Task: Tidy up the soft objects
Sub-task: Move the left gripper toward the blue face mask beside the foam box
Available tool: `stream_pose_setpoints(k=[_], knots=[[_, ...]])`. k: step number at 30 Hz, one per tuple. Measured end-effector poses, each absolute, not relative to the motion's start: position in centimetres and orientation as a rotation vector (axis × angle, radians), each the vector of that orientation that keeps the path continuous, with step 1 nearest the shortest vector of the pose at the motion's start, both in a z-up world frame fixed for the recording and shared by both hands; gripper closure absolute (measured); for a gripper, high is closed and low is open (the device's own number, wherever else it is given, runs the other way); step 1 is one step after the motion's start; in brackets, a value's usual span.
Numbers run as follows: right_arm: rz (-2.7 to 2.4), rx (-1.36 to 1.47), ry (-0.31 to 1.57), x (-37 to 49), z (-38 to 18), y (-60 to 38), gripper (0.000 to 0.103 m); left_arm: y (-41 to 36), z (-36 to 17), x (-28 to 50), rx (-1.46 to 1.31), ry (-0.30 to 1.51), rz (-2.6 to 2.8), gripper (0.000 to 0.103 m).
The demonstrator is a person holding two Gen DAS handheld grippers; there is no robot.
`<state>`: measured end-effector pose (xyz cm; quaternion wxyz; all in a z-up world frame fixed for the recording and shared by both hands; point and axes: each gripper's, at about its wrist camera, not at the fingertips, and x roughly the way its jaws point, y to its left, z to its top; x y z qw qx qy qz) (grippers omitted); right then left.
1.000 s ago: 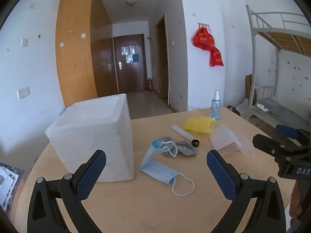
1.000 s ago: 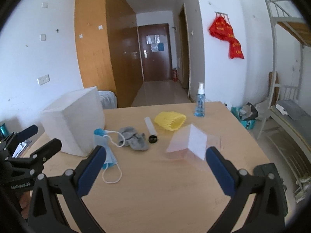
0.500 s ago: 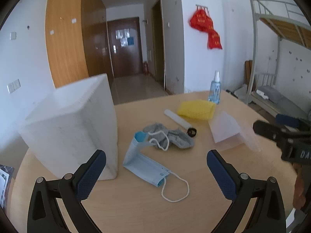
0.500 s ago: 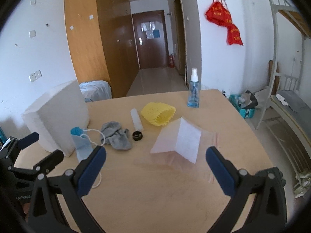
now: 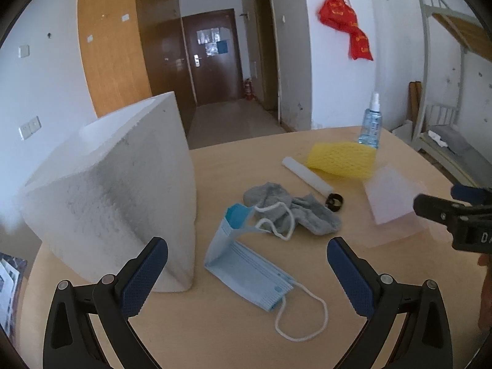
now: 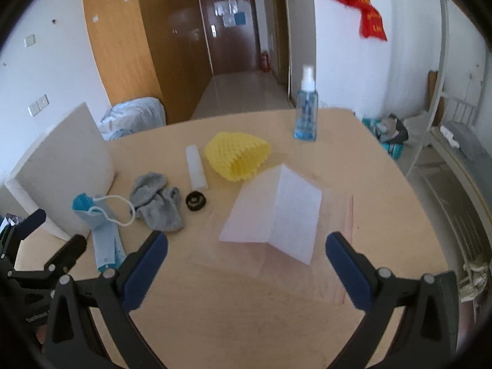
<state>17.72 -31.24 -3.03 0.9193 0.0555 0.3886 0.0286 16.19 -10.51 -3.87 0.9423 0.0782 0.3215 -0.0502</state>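
Softness lies scattered over the round pale wooden table [image 5: 215, 344] in front of me: a light blue pleated face mask [image 5: 246, 264] with white ear loops sits nearest, partly folded up on itself, and one loop drapes onto a crumpled grey sock [image 5: 295, 206] just behind it. Beyond the sock lie a small black ring [image 5: 334, 202], a white cylinder of foam [image 5: 307, 175] and a yellow foam mesh sleeve [image 5: 341, 160], the cylinder touching the sleeve's edge. A folded translucent white sheet [image 6: 276, 215] stands tent-like on a clear plastic bag [image 6: 335, 261]. My left gripper [image 5: 247, 279] hangs above the mask with jaws wide and empty; my right gripper [image 6: 246, 267] hovers before the sheet, equally wide, holding nothing. A big white styrofoam box [image 5: 117, 196] stands beside the mask, and a blue spray bottle [image 6: 306, 107] stands at the far edge.
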Motion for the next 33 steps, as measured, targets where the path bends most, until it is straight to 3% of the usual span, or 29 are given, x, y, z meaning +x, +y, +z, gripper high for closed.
stream_pose_setpoints(k=[26, 33], knots=[[0.015, 0.090, 0.910, 22.2, -6.5, -31.6, 0.001, -11.7, -6.6, 21.2, 0.242, 0.703, -0.100, 0.001], [0.034, 0.099, 0.941, 22.6, -7.1, -31.5, 0.010, -12.1, -7.5, 22.0, 0.246, 0.736, -0.123, 0.010]])
